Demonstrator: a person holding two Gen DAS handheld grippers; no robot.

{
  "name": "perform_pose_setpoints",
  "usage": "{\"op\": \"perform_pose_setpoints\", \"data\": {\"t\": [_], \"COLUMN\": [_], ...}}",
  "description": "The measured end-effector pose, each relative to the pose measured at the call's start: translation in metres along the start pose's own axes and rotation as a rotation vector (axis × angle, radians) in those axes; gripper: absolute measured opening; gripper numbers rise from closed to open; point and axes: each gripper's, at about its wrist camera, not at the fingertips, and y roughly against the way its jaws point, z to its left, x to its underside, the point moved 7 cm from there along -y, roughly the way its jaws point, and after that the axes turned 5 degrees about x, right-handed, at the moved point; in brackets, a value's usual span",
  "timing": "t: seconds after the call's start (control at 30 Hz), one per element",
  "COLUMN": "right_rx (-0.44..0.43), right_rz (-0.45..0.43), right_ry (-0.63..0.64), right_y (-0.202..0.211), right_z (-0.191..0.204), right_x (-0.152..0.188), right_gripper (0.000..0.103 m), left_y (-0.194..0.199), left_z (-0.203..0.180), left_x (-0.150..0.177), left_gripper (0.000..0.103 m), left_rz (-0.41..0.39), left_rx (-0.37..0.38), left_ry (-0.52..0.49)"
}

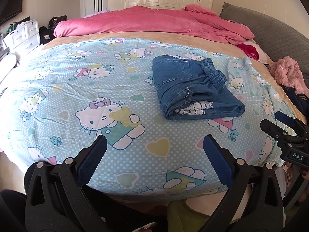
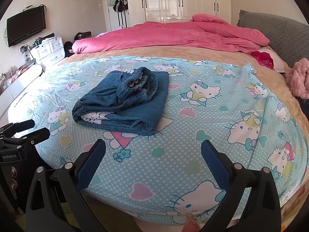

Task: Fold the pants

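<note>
The blue denim pants (image 1: 195, 89) lie folded in a compact bundle on the light blue cartoon-cat bedsheet (image 1: 96, 81), elastic waistband on top and white lace trim showing at the fold. They also show in the right wrist view (image 2: 123, 104). My left gripper (image 1: 154, 141) is open and empty, held back near the bed's front edge, apart from the pants. My right gripper (image 2: 153, 145) is open and empty, also near the front edge. Each gripper shows at the side of the other's view: the right one (image 1: 280, 127), the left one (image 2: 29, 129).
A pink duvet (image 1: 154, 23) lies bunched across the far side of the bed. A grey headboard (image 1: 274, 32) and a fluffy pink garment (image 1: 289, 75) are at the right. White drawers (image 2: 48, 52), a wall TV (image 2: 26, 25) and wardrobes (image 2: 183, 0) stand beyond.
</note>
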Motion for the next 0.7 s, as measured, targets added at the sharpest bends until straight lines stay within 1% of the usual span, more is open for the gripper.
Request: {"op": "perform_pose_setpoints", "data": {"t": [0.13,0.2,0.23,0.3,0.4,0.47,0.53,0.63,0.67,0.7], "right_rx": [0.013,0.028,0.037,0.058,0.106,0.138,0.174,0.279,0.31,0.35], "right_rz": [0.001,0.001,0.001,0.006,0.008,0.013,0.02,0.031,0.038,0.051], "right_ry": [-0.005,-0.01,-0.014,-0.024,-0.055,-0.092,-0.119,-0.165,-0.17,-0.187], "right_y": [-0.001,-0.003,-0.004,-0.009,-0.018,-0.026,-0.034,-0.055,-0.062,-0.07], "right_z": [-0.005,-0.011,-0.014,-0.024,-0.046,-0.067,-0.088,-0.144,-0.161,-0.183], "right_x": [-0.002,-0.003,-0.004,-0.006,-0.009,-0.012,-0.014,-0.025,-0.028,-0.031], "right_gripper": [0.099,0.099,0.099,0.099,0.099,0.099,0.098,0.098,0.099,0.099], "left_y": [-0.001,-0.003,-0.004,-0.003,-0.003,-0.008,-0.021,-0.04,-0.047,-0.057], "left_z": [0.0,0.005,0.011,0.022,0.044,0.065,0.094,0.142,0.157,0.18], "left_x": [-0.001,-0.001,0.0,0.0,-0.007,-0.015,-0.027,-0.049,-0.057,-0.067], "left_gripper": [0.094,0.094,0.094,0.094,0.094,0.094,0.094,0.094,0.094,0.094], "left_rz": [0.004,0.008,0.016,0.011,-0.002,0.005,0.031,0.061,0.071,0.083], "left_rx": [-0.014,-0.06,-0.089,-0.12,-0.113,-0.138,-0.176,-0.237,-0.258,-0.309], "left_ry": [-0.01,-0.003,0.007,0.036,0.094,0.132,0.171,0.229,0.234,0.243]}}
